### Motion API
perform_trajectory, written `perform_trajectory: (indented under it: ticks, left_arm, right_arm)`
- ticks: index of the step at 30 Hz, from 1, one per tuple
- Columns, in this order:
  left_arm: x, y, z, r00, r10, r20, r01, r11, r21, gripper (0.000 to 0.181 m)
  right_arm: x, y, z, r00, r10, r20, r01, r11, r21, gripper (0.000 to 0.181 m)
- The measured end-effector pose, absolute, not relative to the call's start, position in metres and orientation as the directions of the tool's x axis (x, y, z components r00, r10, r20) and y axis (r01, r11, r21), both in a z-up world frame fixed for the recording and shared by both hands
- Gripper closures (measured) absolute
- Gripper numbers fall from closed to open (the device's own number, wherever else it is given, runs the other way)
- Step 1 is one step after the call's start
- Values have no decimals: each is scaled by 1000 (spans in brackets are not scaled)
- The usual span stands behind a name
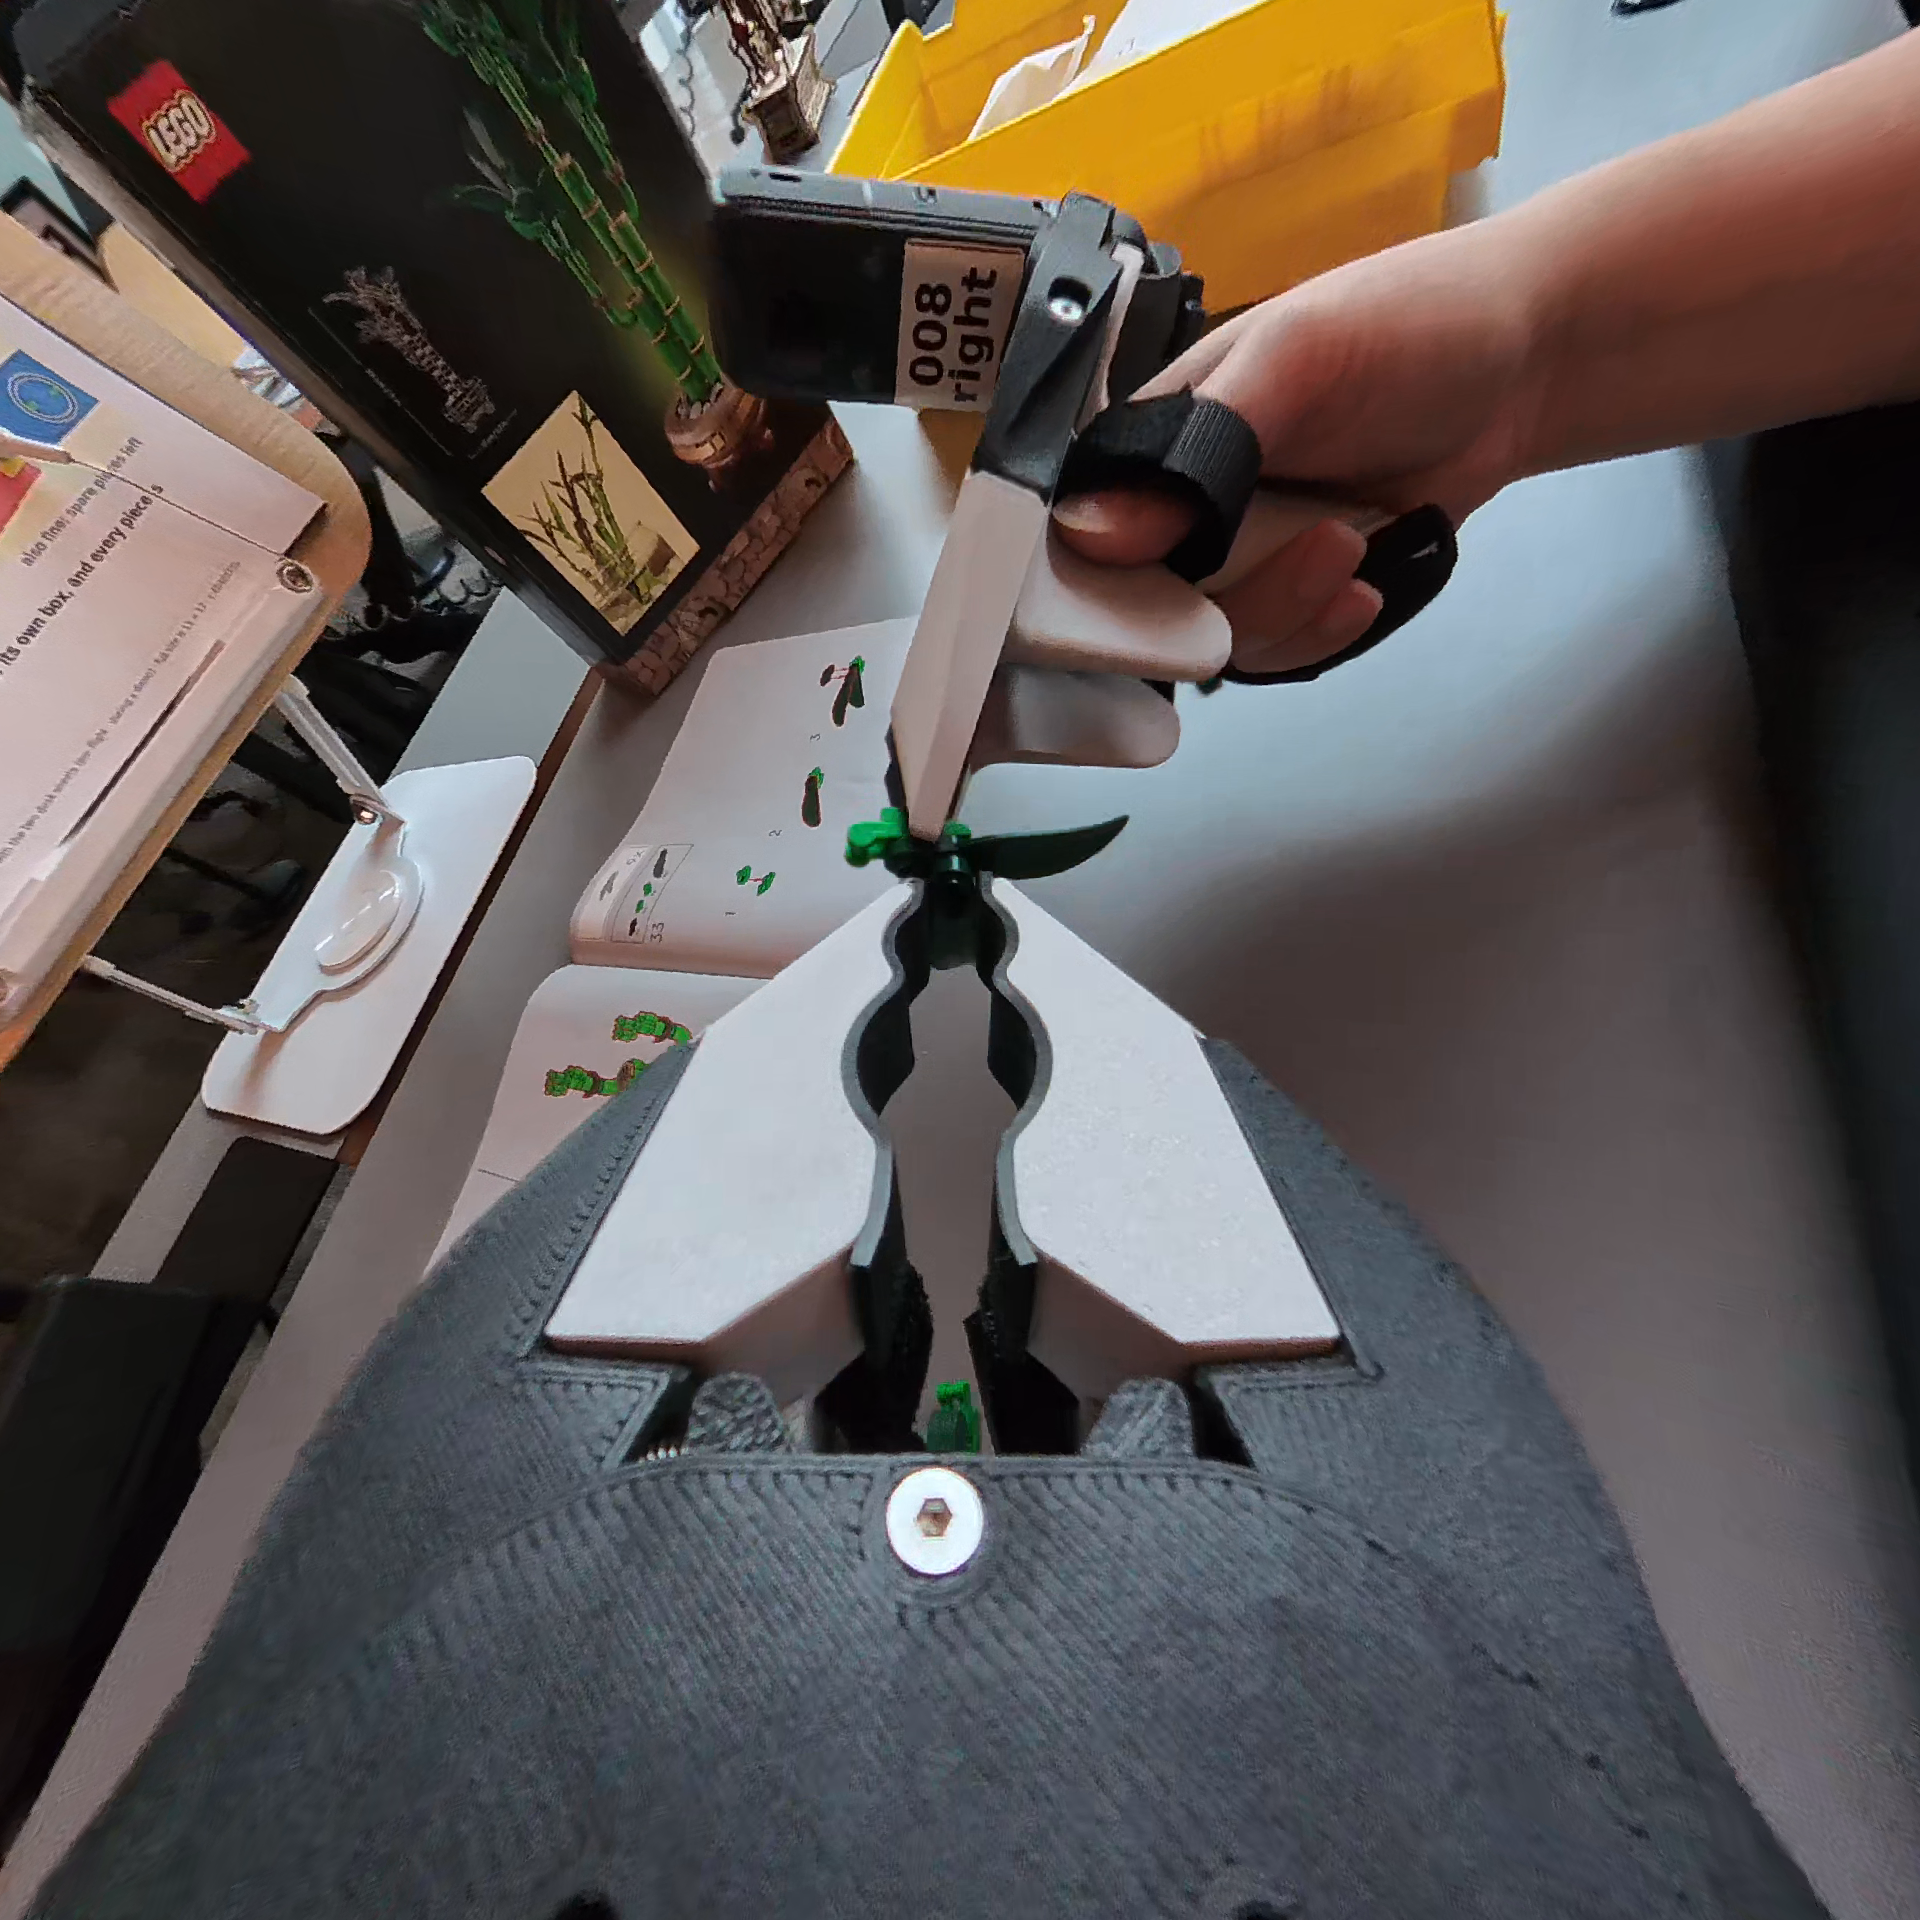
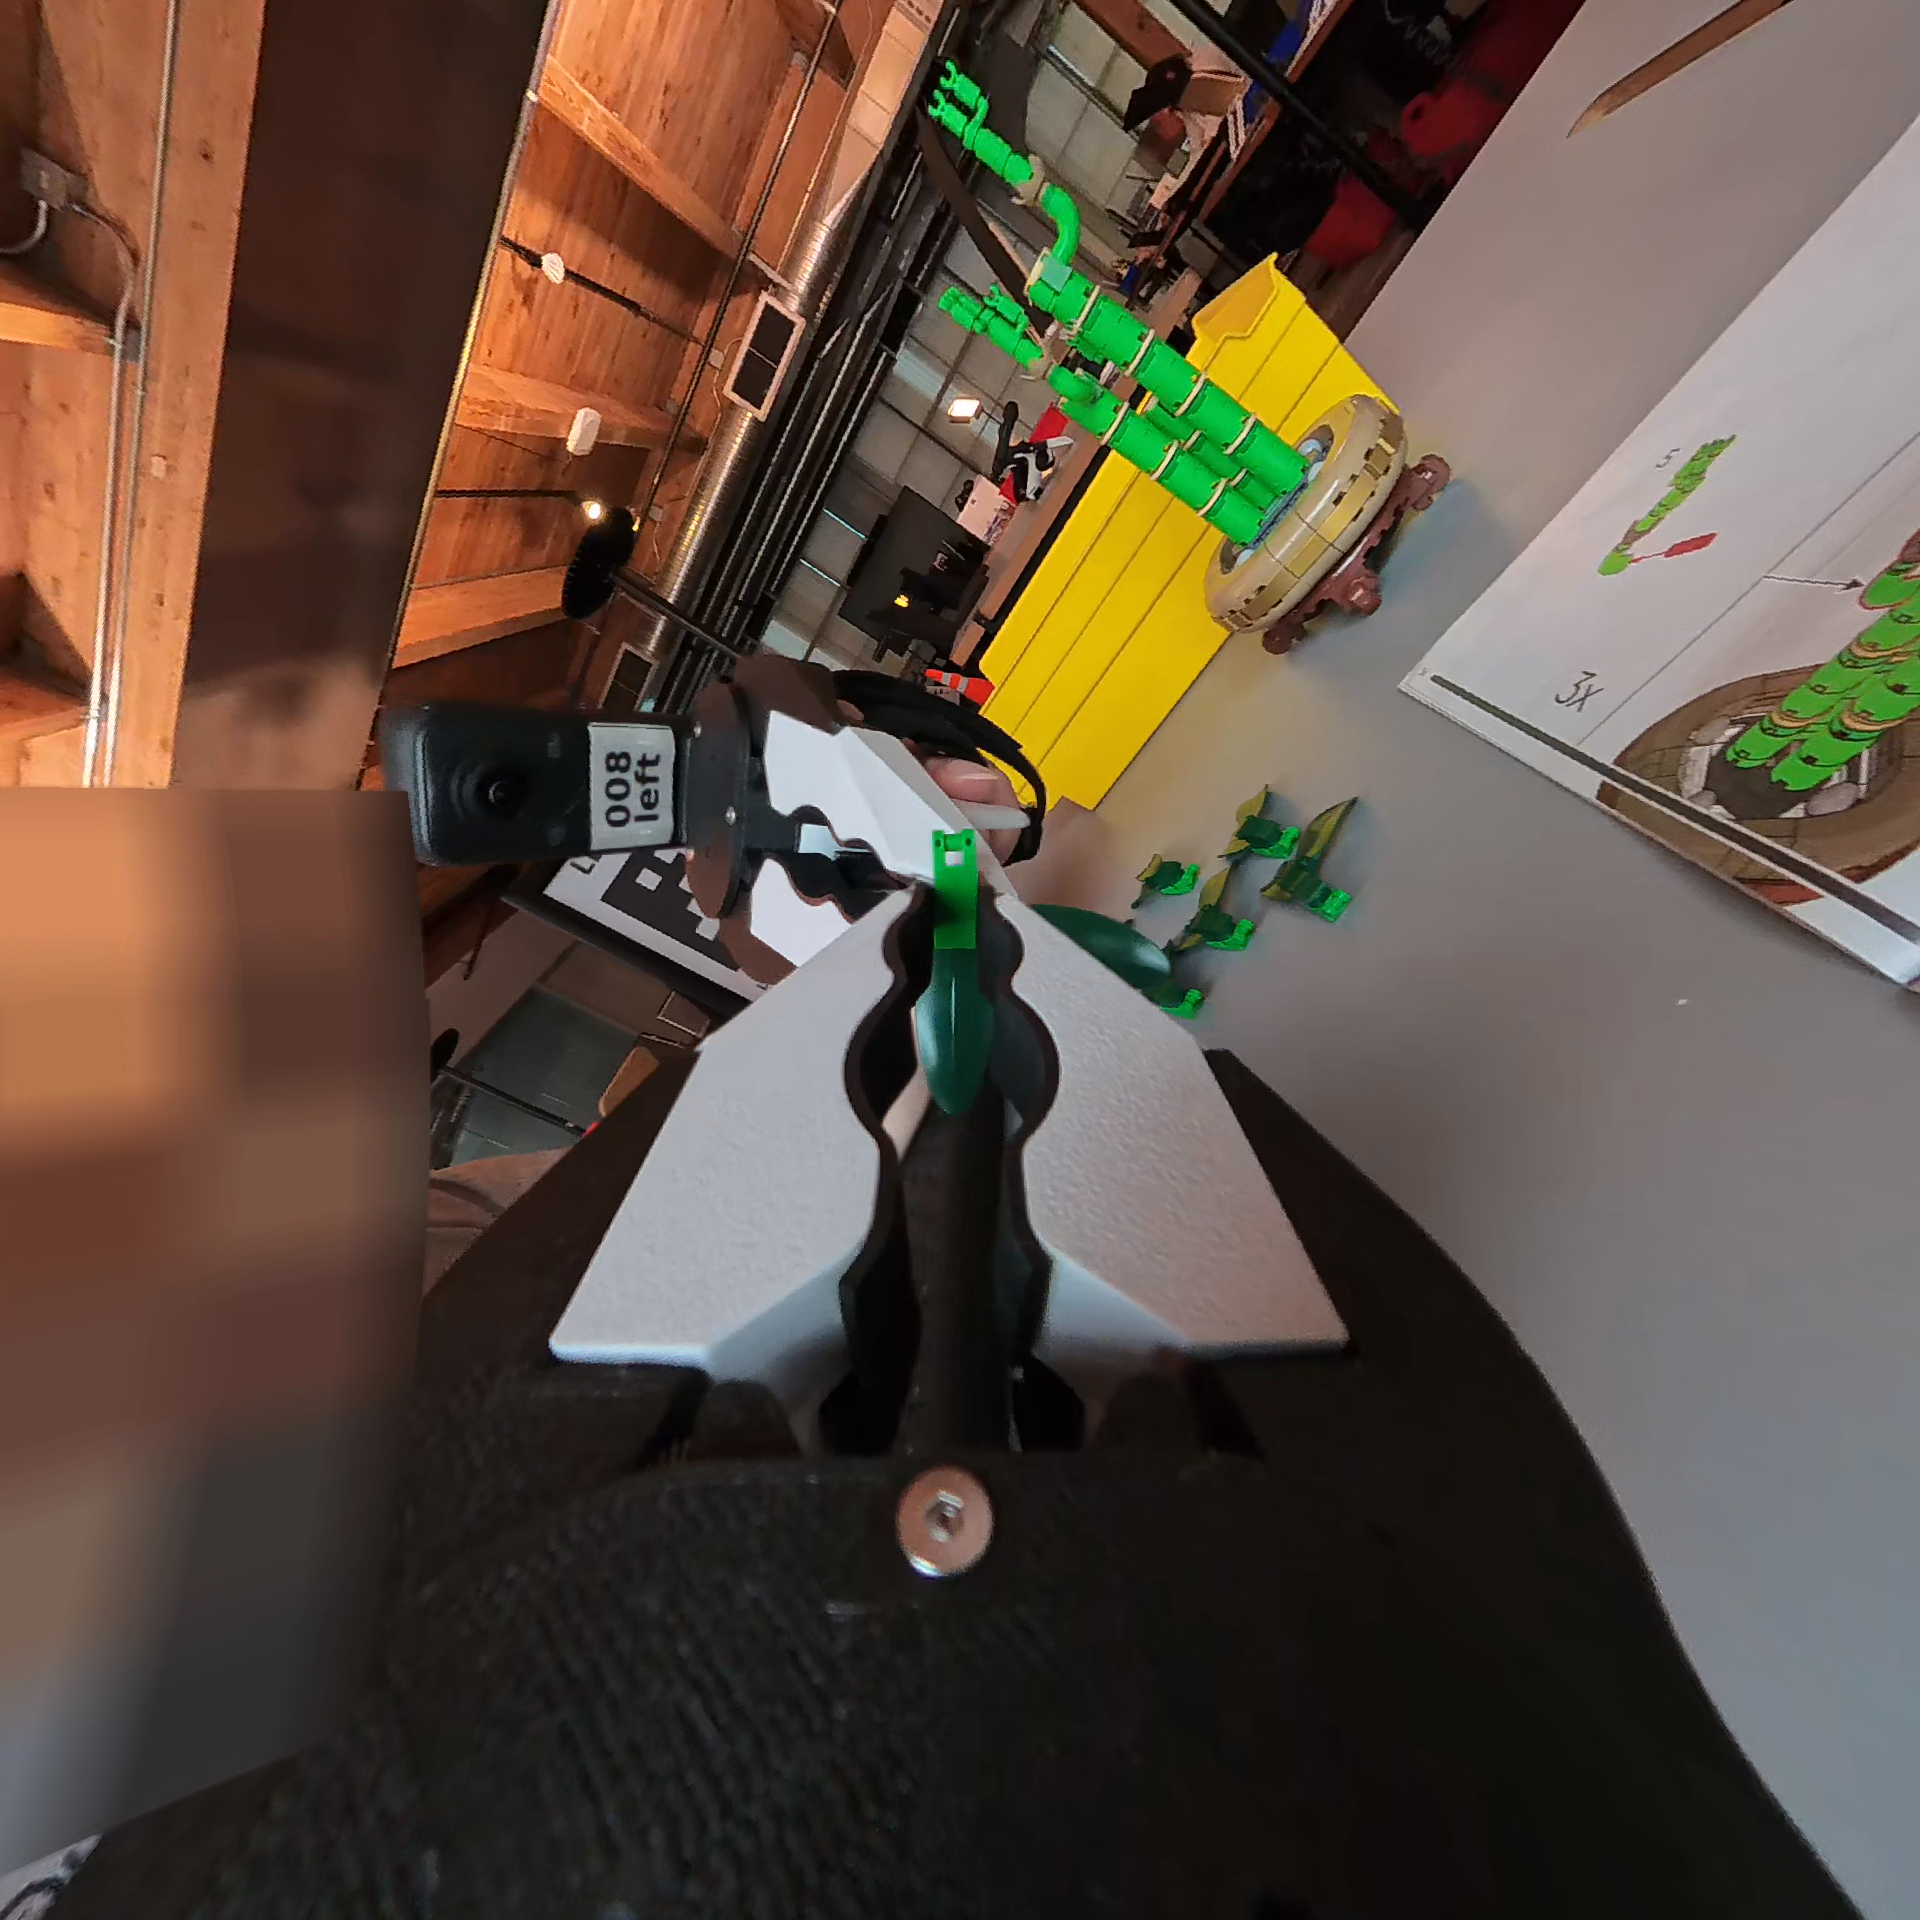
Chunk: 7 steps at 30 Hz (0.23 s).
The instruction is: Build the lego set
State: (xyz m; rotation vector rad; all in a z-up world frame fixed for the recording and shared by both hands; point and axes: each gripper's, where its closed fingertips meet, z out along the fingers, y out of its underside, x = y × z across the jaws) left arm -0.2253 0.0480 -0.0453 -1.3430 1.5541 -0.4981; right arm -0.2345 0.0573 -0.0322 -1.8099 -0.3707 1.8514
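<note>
In the left wrist view my left gripper (image 1: 948, 896) is shut on a dark green leaf piece (image 1: 1049, 842) that sticks out to the right of the tips. The right gripper (image 1: 928, 826) comes down from above and meets it, holding a bright green clip (image 1: 871, 837). In the right wrist view my right gripper (image 2: 951, 902) is shut on that green clip (image 2: 953, 883), with a dark green leaf (image 2: 950, 1044) lying between its fingers. The left gripper's finger (image 2: 862, 774) touches the clip. The bamboo model (image 2: 1195, 416) stands in its tan pot (image 2: 1309, 520) farther off.
Several loose leaf pieces (image 2: 1247, 873) lie on the grey table (image 2: 1507, 1143). The open instruction booklet (image 1: 748, 810) (image 2: 1714, 623) lies beside them. The set's box (image 1: 416, 312) and a paper stand (image 1: 156, 582) are at the left. Yellow bins (image 1: 1195, 114) (image 2: 1122, 582) stand behind. Both grippers' tips are close together, under 4 cm apart. From either gripper's tips it is about 30 cm to the bamboo model (image 2: 1195, 416).
</note>
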Motion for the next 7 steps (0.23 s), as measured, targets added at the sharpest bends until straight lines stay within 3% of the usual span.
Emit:
perform_trajectory:
  ticks: [1,7]
  left_arm:
    - [-225,49,-46,96,-907,-411,-513,308,-801,175]
    - [-226,49,-45,89,-880,-467,-517,359,-777,175]
  right_arm:
    - [-235,58,-33,38,542,-839,-175,-823,-540,176]
    - [-235,58,-31,22,534,-845,-188,-828,-528,176]
